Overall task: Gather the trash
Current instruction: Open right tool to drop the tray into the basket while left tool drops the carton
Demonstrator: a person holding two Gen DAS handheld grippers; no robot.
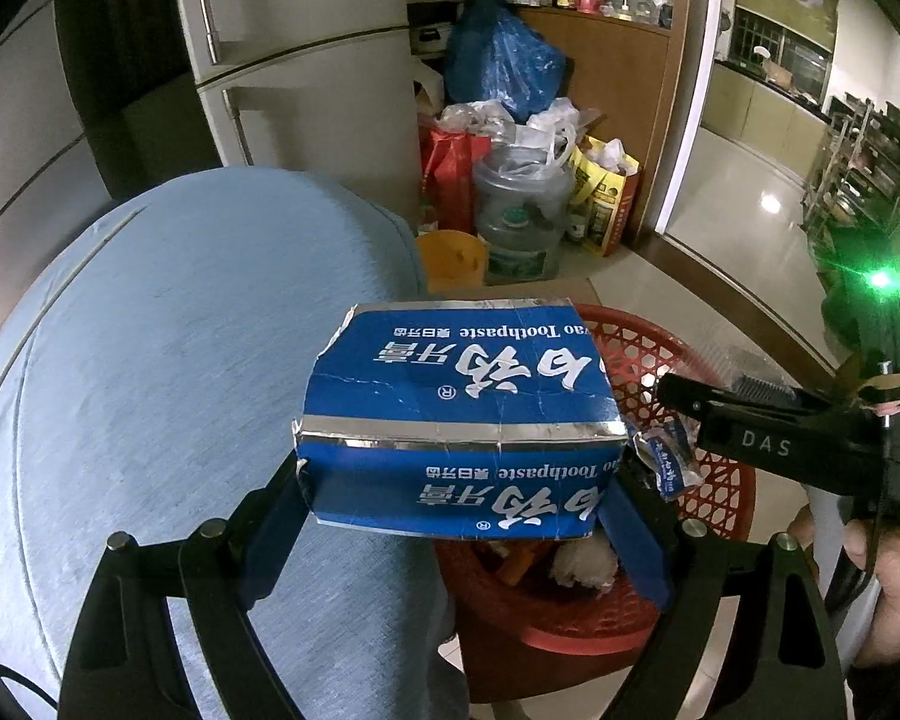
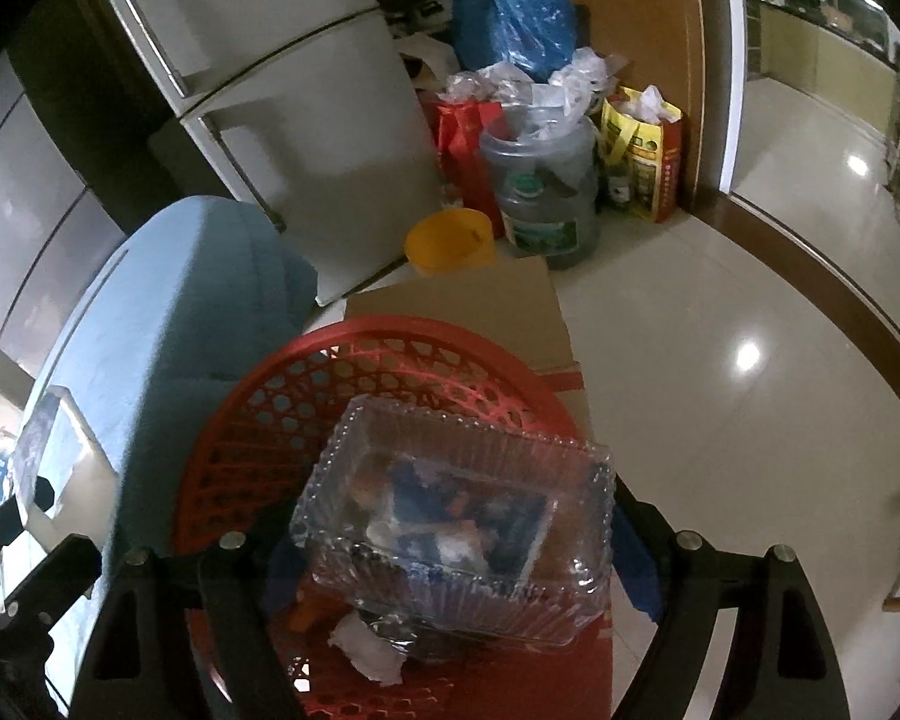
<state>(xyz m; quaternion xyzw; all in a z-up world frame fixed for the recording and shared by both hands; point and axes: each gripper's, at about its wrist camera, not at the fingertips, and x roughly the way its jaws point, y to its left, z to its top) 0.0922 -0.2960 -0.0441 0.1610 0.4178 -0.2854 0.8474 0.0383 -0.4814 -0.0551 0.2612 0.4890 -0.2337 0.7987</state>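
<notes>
My left gripper (image 1: 459,504) is shut on a blue toothpaste box (image 1: 459,420), held over the near edge of a red mesh basket (image 1: 648,360). My right gripper (image 2: 450,546) is shut on a clear plastic clamshell container (image 2: 456,516), held above the same red basket (image 2: 306,396). The right gripper also shows at the right of the left wrist view (image 1: 678,402). Orange scraps and crumpled white paper (image 2: 369,648) lie in the basket.
A blue-clothed round table (image 1: 168,372) lies to the left. A fridge (image 2: 282,96), a yellow bucket (image 2: 447,240), a water jug (image 2: 546,192), bags and flat cardboard (image 2: 480,312) stand beyond the basket. Glossy tile floor (image 2: 720,300) spreads to the right.
</notes>
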